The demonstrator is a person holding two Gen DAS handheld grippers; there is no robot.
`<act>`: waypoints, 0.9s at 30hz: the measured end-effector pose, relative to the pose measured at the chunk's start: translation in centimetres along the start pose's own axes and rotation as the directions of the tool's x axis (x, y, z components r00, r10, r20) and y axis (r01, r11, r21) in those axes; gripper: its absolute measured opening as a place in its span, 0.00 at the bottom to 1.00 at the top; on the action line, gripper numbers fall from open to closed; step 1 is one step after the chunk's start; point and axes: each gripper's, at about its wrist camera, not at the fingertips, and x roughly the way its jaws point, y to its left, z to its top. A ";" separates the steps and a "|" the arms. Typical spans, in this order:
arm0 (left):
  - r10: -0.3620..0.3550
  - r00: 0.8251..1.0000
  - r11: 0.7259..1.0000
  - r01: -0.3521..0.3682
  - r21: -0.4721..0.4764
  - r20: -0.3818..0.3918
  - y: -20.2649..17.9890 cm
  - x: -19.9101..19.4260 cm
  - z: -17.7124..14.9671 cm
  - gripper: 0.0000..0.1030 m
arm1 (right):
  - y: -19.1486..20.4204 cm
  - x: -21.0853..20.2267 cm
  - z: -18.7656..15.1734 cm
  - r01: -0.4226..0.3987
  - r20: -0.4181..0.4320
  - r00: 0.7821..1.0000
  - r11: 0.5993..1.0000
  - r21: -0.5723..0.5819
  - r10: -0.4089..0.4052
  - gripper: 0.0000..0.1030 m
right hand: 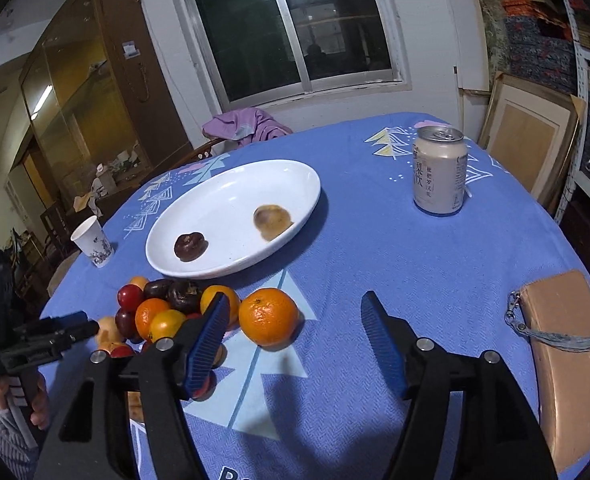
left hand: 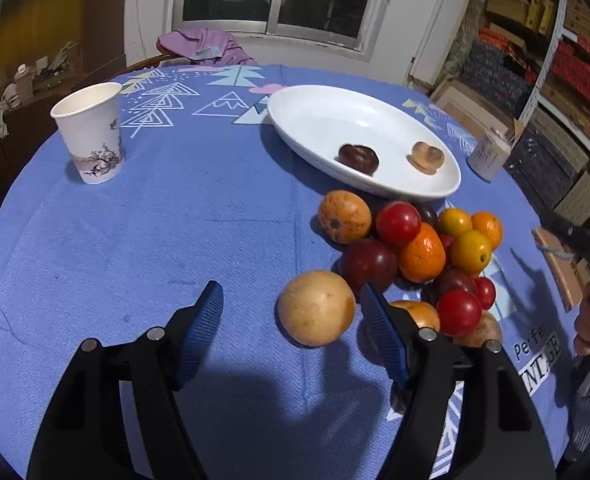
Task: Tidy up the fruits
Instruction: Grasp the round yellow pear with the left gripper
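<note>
We find the left gripper with its blue pads apart and nothing between them; it hangs over the blue tablecloth, tilted down. A pale yellow fruit lies just inside its right finger, close to it, though whether the two touch we cannot tell. The right gripper likewise stands spread and empty. A lone orange rests on the cloth just ahead of its left finger, a little apart from the rest.

Beyond both tools lies the fruit pile: oranges, red and dark plums, and small yellow fruits heaped against one another. Just behind the pile sits the white oval dish, which already holds a dark fruit and a tan fruit, with bare room around them. A paper cup stands well to the left, a drink can to the right, and a tan pouch at the table's near right edge.

We judge the step in hand to be picking the next fruit for the dish. The two detached fruits are the sound choices, since neither props up the heap. Each gripper should centre its fruit squarely between the pads, close gently to avoid bruising or rolling, lift clear of the dish rim, and set down in open space.
</note>
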 end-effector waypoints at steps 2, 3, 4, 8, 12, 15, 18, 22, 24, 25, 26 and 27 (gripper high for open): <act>0.001 1.000 1.000 -0.001 0.018 -0.004 -0.5 0.2 0.1 0.68 | 0.0 0.0 0.1 -0.008 0.002 1.000 1.000 -0.001 0.008 0.67; 0.003 1.000 1.000 -0.003 0.026 -0.007 -0.7 0.3 0.0 0.71 | 0.1 0.1 0.2 -0.009 0.000 1.000 1.000 -0.003 0.009 0.67; 0.008 1.000 0.999 -0.008 0.036 -0.012 -0.9 0.6 -0.1 0.72 | 0.2 0.2 0.2 -0.012 -0.002 1.000 1.000 -0.005 0.012 0.69; 0.045 0.999 0.997 -0.044 0.055 -0.019 -0.9 1.3 -0.3 0.73 | 0.7 0.4 0.0 -0.018 -0.012 1.000 1.000 -0.020 0.017 0.73; 0.090 0.996 0.994 -0.090 0.058 0.002 -0.1 1.5 -0.1 0.84 | 1.1 0.7 -0.4 -0.013 -0.023 1.000 0.999 -0.039 0.012 0.73; 0.108 0.994 0.992 -0.109 0.067 0.006 0.6 1.6 0.1 0.89 | 1.0 1.0 -0.5 -0.007 -0.031 1.000 0.999 -0.037 0.006 0.73; 0.123 0.992 0.990 -0.123 0.067 0.010 0.9 1.4 0.2 0.89 | 0.7 1.1 -0.5 0.002 -0.034 0.999 1.000 -0.027 -0.003 0.73; 0.222 0.973 0.964 -0.229 0.132 0.061 0.2 0.9 0.0 0.89 | 0.6 1.2 -0.6 0.001 -0.037 0.999 1.000 -0.024 -0.002 0.73; 0.233 0.970 0.959 -0.240 0.149 0.064 -0.2 1.0 -0.1 0.89 | 0.8 1.3 -0.7 0.003 -0.039 0.999 0.999 -0.033 -0.004 0.73; 0.228 0.972 0.960 -0.236 0.154 0.062 -0.3 1.1 -0.2 0.88 | 0.9 1.4 -0.8 0.004 -0.041 0.999 0.999 -0.038 -0.006 0.73; 0.215 0.975 0.963 -0.221 0.155 0.054 -0.4 1.2 -0.2 0.84 | 1.0 1.5 -0.9 0.007 -0.043 0.999 0.999 -0.046 -0.009 0.73; 0.194 0.980 0.968 -0.198 0.154 0.041 -0.5 1.4 -0.2 0.76 | 1.1 1.6 -0.9 0.009 -0.045 0.999 0.999 -0.053 -0.011 0.73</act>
